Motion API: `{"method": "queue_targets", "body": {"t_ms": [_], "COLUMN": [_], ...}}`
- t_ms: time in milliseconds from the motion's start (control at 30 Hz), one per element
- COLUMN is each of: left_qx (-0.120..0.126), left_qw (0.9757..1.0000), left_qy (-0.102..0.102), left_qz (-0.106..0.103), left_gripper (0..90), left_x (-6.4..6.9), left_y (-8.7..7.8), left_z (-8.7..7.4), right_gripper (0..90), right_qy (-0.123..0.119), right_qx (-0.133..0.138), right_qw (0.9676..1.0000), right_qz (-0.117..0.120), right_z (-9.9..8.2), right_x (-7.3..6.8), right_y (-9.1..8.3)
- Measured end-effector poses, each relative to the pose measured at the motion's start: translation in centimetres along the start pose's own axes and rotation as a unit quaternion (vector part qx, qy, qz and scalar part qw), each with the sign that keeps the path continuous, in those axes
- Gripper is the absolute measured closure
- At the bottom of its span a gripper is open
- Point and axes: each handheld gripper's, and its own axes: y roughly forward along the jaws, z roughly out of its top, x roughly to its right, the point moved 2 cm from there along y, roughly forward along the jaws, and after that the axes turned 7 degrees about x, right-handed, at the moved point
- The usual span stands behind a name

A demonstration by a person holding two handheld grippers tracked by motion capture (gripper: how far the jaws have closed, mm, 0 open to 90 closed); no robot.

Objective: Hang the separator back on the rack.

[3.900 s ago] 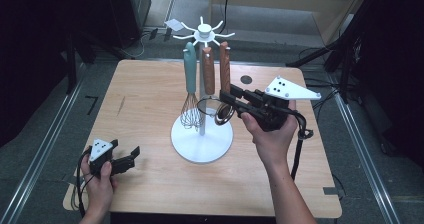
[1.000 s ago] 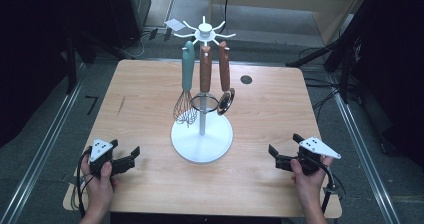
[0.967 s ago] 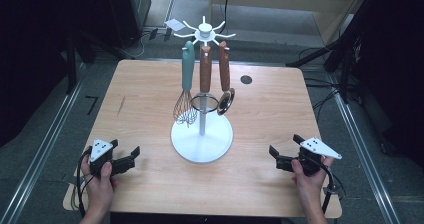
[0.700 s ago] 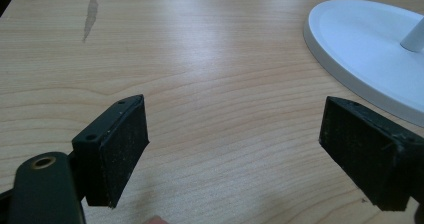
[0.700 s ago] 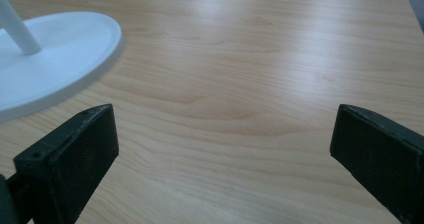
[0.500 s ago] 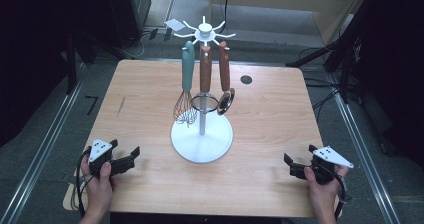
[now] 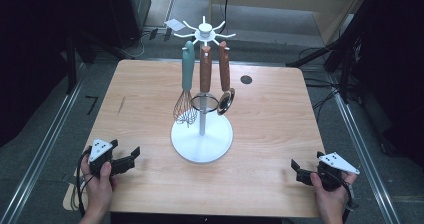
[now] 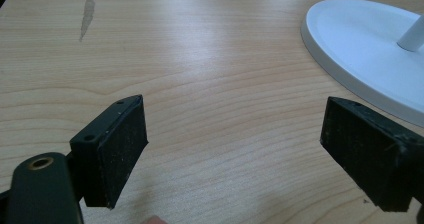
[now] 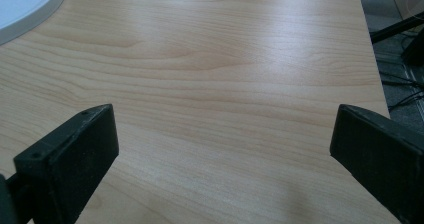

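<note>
Left gripper (image 8: 235,149) parked low over the table, jaws wide apart

Both black pads (image 8: 120,144) have nothing between them but bare light wood tabletop (image 8: 210,74). The rack's white round base (image 8: 370,49) sits at the upper right, just past the right-hand jaw, with the bottom of its white pole (image 8: 412,34) poking in at the edge. There's a greyish smudge (image 8: 88,15) on the wood up at the top left, well away from the jaws. A tiny bit of fingertip (image 8: 155,220) peeks in at the bottom edge.
</note>
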Motion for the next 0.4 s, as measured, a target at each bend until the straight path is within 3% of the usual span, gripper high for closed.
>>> {"method": "queue_targets", "body": {"t_ms": [400], "left_qx": [-0.008], "left_qw": [0.9999], "left_qy": [-0.011], "left_qz": [-0.006], "left_gripper": [11.5], "left_x": [-0.22], "left_y": [0.19], "left_z": [0.03], "right_gripper": [0.0], "right_qy": [0.008], "right_qx": [-0.001], "right_qw": [1.0000], "right_qz": [0.005], "right_z": [-0.04], "right_x": [0.11], "right_y": [0.19]}}
